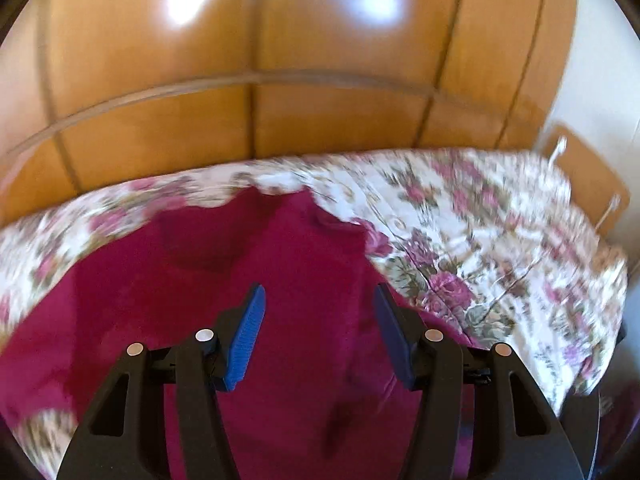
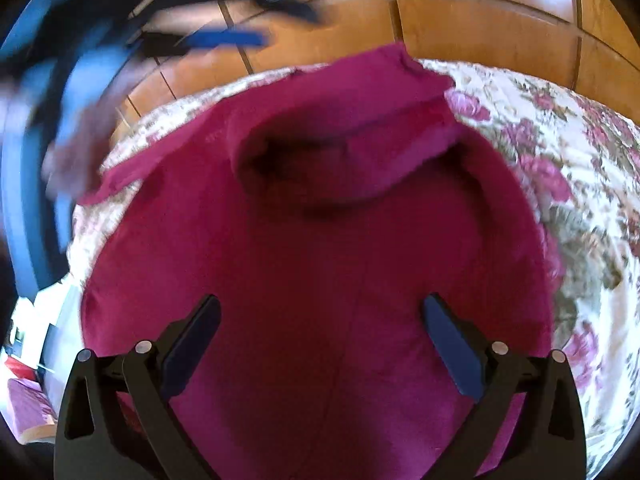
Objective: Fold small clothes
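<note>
Magenta garment (image 2: pixel 320 260) lies blurred under both spread grippers' fingers (image 2: pixel 452 340).

A: Left tool (image 1: pixel 318 298) state?
B: Jaws stood apart, nothing between them, above the magenta garment (image 1: pixel 248 280).
A: Substrate?
B: Garment lay on a floral bedspread (image 1: pixel 480 240); wooden wardrobe panels (image 1: pixel 280 80) behind. Frame was motion-blurred.

A home bedroom: floral bedspread (image 1: pixel 460 216) on a bed; wooden wardrobe doors (image 1: pixel 256 60) behind.
</note>
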`<state>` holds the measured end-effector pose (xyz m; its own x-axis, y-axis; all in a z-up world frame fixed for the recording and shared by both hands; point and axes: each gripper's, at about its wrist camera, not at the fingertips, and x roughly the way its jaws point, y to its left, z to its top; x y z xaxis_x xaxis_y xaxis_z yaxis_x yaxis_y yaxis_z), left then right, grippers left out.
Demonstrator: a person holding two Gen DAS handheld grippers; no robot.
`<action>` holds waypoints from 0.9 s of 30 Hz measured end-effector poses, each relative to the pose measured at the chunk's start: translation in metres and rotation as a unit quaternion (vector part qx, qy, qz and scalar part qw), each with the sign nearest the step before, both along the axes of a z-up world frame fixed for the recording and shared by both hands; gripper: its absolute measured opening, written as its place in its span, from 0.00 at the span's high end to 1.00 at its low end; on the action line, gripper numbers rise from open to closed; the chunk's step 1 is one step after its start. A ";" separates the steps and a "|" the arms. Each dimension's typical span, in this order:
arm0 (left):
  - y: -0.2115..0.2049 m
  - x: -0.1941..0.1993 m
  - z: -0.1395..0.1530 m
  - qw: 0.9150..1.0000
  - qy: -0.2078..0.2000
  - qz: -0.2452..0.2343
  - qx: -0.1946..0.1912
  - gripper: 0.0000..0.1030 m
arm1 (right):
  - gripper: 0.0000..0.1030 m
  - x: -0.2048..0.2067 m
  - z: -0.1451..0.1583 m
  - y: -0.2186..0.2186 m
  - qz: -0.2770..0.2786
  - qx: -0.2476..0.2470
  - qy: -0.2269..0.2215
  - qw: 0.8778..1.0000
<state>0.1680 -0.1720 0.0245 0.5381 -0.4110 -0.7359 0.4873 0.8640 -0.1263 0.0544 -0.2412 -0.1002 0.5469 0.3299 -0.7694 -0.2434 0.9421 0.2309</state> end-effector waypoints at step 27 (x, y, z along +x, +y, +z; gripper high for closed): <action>0.243 -0.031 -0.022 0.942 0.038 0.194 -0.271 0.91 | 0.38 0.061 0.067 -0.055 -0.079 0.049 -0.052 0.994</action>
